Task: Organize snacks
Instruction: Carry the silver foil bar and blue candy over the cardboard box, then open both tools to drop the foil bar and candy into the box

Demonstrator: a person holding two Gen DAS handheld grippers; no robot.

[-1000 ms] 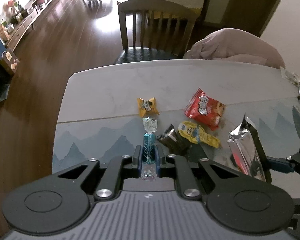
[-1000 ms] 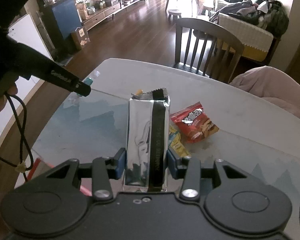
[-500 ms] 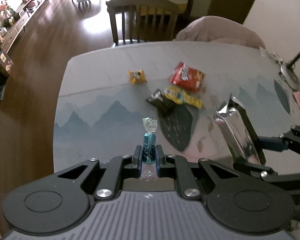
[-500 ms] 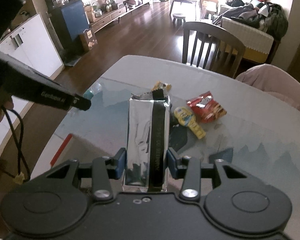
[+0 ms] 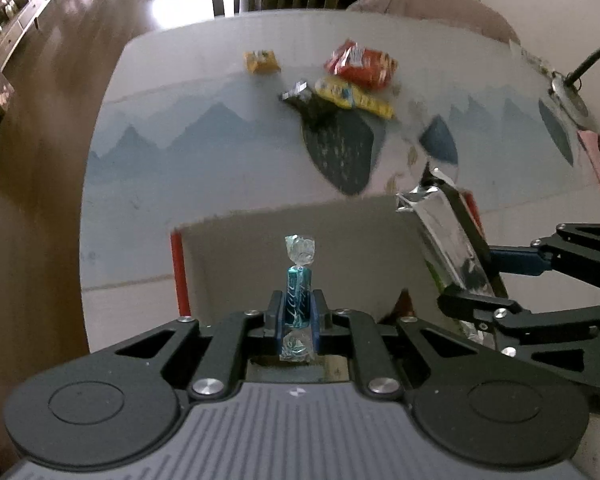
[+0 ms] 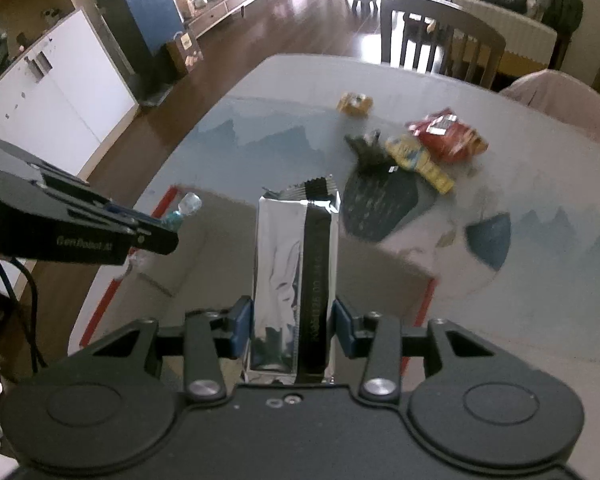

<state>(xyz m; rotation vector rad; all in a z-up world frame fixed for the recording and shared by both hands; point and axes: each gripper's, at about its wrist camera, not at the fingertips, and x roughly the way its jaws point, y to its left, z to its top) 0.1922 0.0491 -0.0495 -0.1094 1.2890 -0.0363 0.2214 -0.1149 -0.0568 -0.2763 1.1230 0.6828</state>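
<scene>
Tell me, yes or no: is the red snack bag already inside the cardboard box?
No. The red snack bag lies on the table beyond the cardboard box, next to the yellow packet.

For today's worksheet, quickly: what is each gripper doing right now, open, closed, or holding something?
Left gripper: closed on the blue wrapped candy.
Right gripper: closed on the silver foil snack packet.

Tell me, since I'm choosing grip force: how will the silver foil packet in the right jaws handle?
The silver foil packet stands upright and unbent out of the right gripper, so it is probably fairly stiff. Its wrinkled foil suggests it dents under a hard squeeze. The glossy surface may be slippery.
</scene>
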